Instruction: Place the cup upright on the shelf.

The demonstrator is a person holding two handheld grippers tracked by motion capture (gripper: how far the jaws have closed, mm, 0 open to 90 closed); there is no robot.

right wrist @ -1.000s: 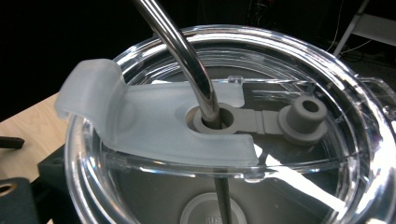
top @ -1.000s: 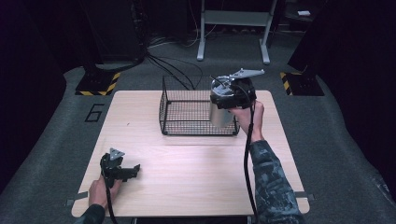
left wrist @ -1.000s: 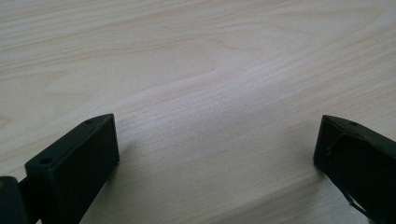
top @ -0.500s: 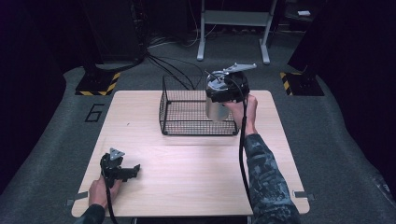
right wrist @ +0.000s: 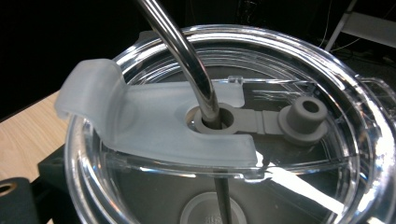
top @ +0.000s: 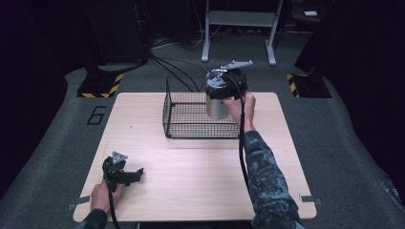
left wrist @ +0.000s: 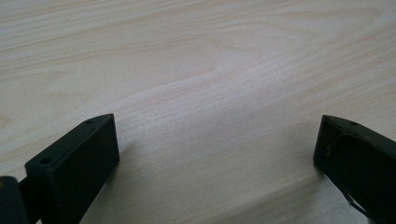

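Steel tumbler (top: 217,106) clamped in right tongs (top: 224,88) above wire basket (top: 191,117)

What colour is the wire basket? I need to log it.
Black; the wire basket shows best in the high view.

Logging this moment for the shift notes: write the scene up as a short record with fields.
held item: steel tumbler with clear lid and bent metal straw through the lid's hole
holder: right gripper, shut on the tumbler, lifted above the table
position: over the right end of the black wire basket
basket: at the far middle of the wooden table
left gripper: open, low over the table's near left, nothing between its jaws
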